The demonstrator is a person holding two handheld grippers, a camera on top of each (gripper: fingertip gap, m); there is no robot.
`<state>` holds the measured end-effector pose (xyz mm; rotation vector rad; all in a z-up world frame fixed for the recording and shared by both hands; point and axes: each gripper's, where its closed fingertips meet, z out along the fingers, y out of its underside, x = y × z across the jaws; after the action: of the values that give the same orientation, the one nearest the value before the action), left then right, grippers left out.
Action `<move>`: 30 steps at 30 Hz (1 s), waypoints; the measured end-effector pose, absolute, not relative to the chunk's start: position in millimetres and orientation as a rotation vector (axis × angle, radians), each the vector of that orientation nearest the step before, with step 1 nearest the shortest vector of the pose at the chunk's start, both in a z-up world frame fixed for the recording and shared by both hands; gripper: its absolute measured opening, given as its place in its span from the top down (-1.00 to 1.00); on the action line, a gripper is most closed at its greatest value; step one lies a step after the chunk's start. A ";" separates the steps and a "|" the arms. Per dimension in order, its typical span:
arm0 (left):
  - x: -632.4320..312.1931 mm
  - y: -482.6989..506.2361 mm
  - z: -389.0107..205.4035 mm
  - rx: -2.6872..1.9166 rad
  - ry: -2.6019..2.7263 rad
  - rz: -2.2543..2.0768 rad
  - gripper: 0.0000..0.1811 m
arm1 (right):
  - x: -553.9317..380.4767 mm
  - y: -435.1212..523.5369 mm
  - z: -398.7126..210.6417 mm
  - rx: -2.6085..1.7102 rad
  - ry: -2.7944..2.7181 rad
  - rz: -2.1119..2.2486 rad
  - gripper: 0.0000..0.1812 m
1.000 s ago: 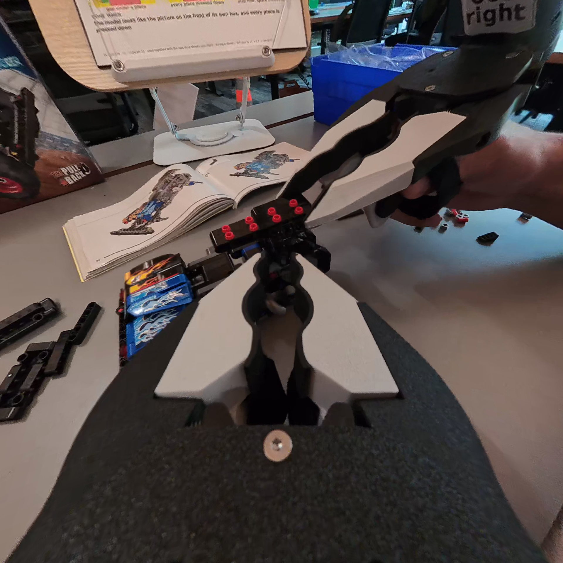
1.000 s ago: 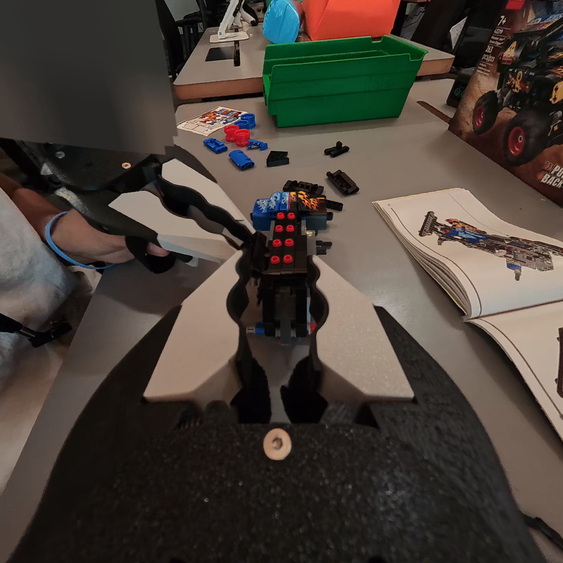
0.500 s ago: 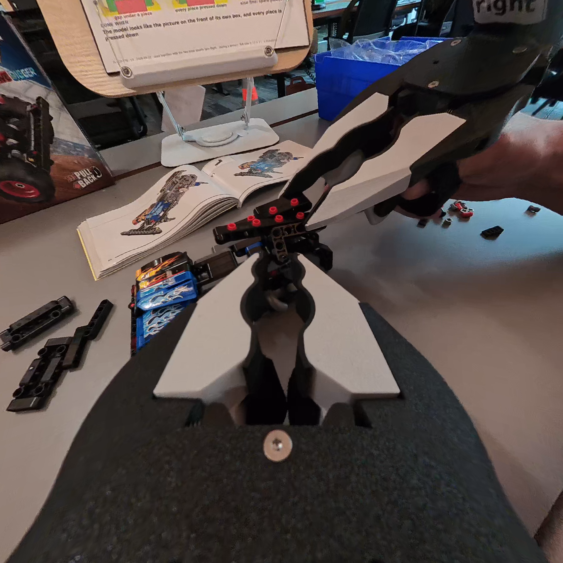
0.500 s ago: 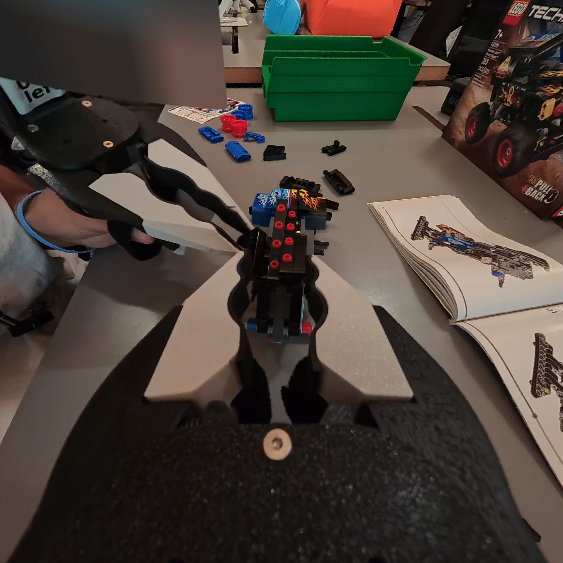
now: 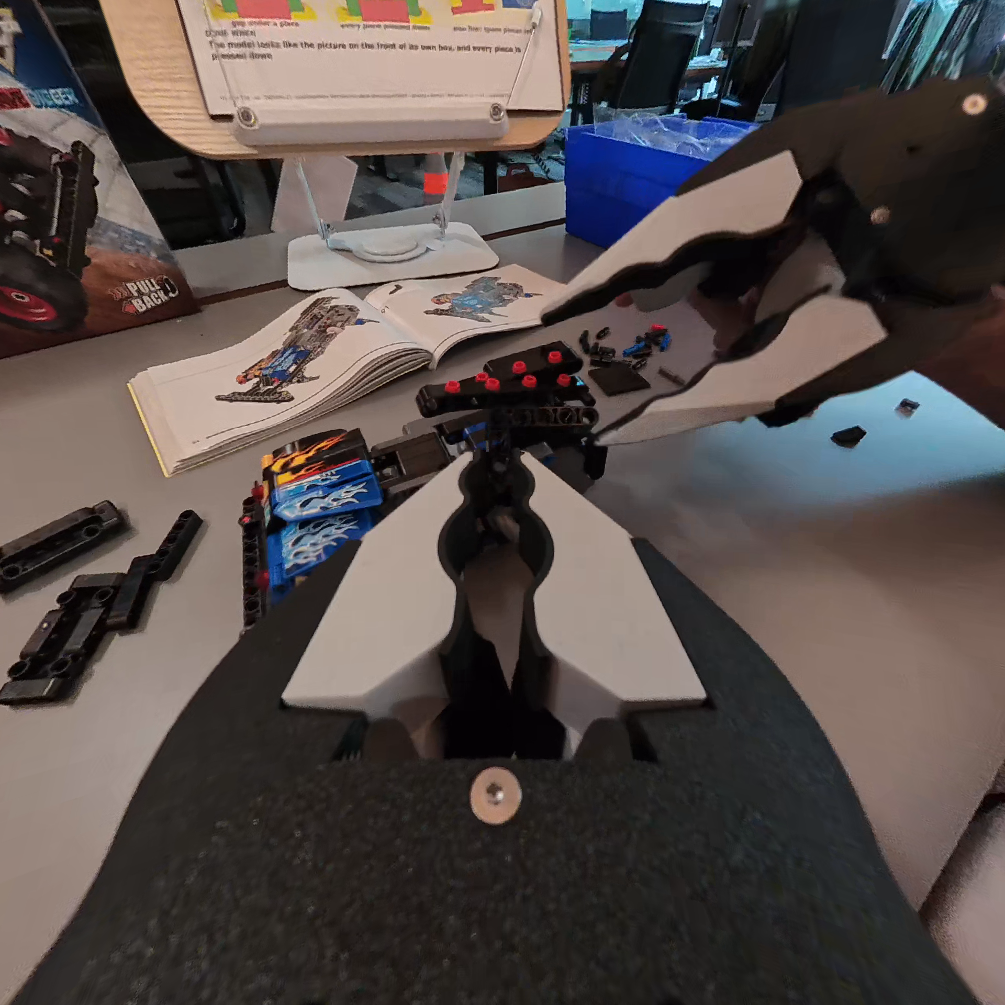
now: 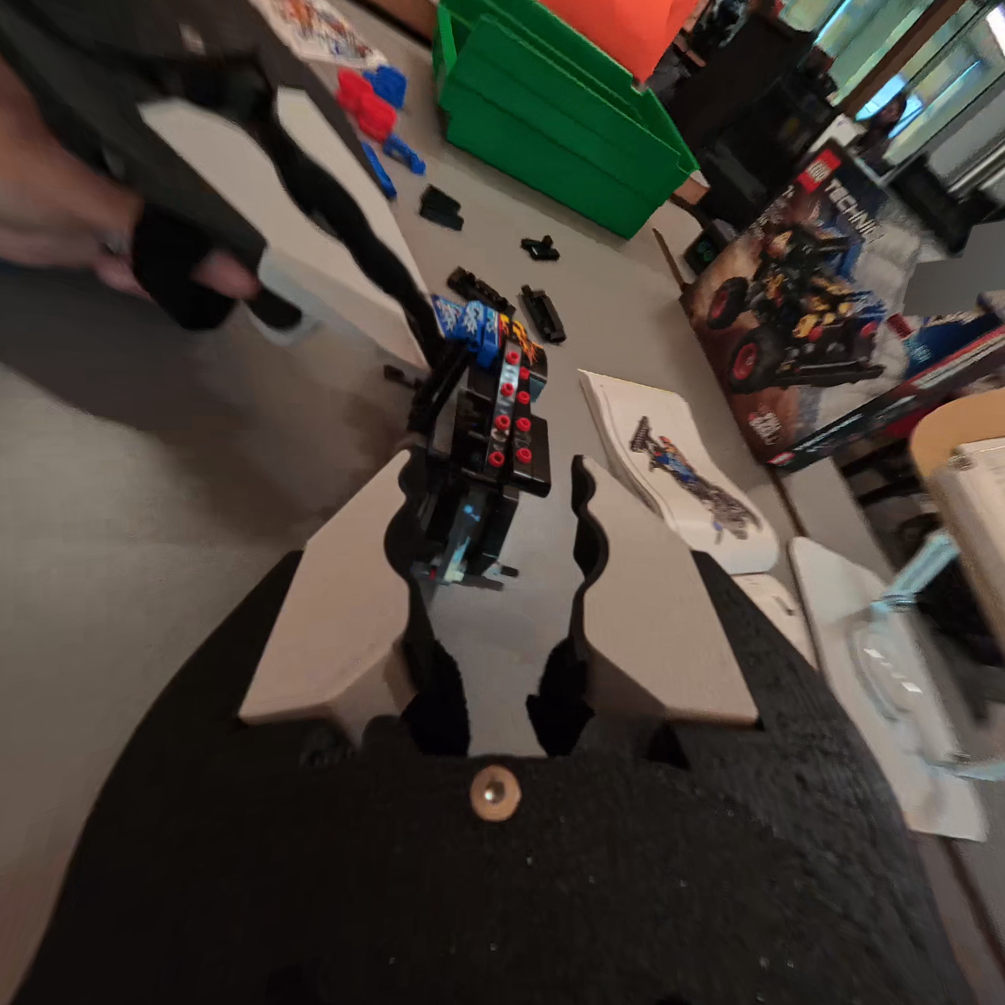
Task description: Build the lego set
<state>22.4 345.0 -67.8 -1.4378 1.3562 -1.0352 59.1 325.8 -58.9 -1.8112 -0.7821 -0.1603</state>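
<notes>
We see two alike tools. The left hand-held gripper (image 5: 497,462) has a broad black body with a grainy, foam-like skin, flaring wide toward the camera, and one round silver screw (image 5: 495,795) set in the middle. Its two fingers (image 5: 402,587) are pale grey wedges, lined inside with wavy black pads. The right hand-held gripper (image 6: 489,478) is built the same: rough black body, a silver screw (image 6: 494,792), grey wedge fingers (image 6: 641,587) with scalloped black liners. From the left camera its black shell shows two small silver screws. A black strap or glove piece sits under the left hand (image 6: 109,239), blurred.
</notes>
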 end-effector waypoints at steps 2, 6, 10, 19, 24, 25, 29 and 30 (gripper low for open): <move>18.7 348.0 -68.9 -1.473 1.339 -1.060 0.93 | 63.2 326.7 -69.5 -1.790 -0.883 -0.370 0.43; 17.6 350.0 -72.3 -1.505 1.338 -1.070 0.94 | 62.9 329.6 -68.5 -1.672 -0.985 -0.591 0.56; 18.3 346.3 -73.5 -1.496 1.360 -1.061 0.94 | 65.3 330.3 -59.4 -1.589 -1.009 -0.705 0.79; 15.6 344.6 -73.7 -1.497 1.375 -1.059 0.94 | 66.1 327.2 -55.7 -1.635 -1.005 -0.667 0.67; 18.6 342.5 -71.9 -1.482 1.380 -1.048 0.94 | 77.7 333.1 -58.3 -1.633 -1.044 -0.886 0.65; 19.0 341.7 -71.6 -1.479 1.382 -1.049 0.94 | 79.8 335.1 -59.4 -1.631 -1.055 -0.931 0.66; 18.4 341.4 -70.8 -1.476 1.382 -1.051 0.94 | 81.0 338.1 -62.8 -1.595 -1.100 -1.020 0.79; 18.2 341.5 -71.2 -1.478 1.383 -1.049 0.94 | 81.4 338.6 -62.6 -1.589 -1.103 -1.033 0.79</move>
<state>18.2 341.5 -71.2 -1.4775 1.3828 -1.0493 81.4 338.6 -62.6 -1.5886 -1.1035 -1.0335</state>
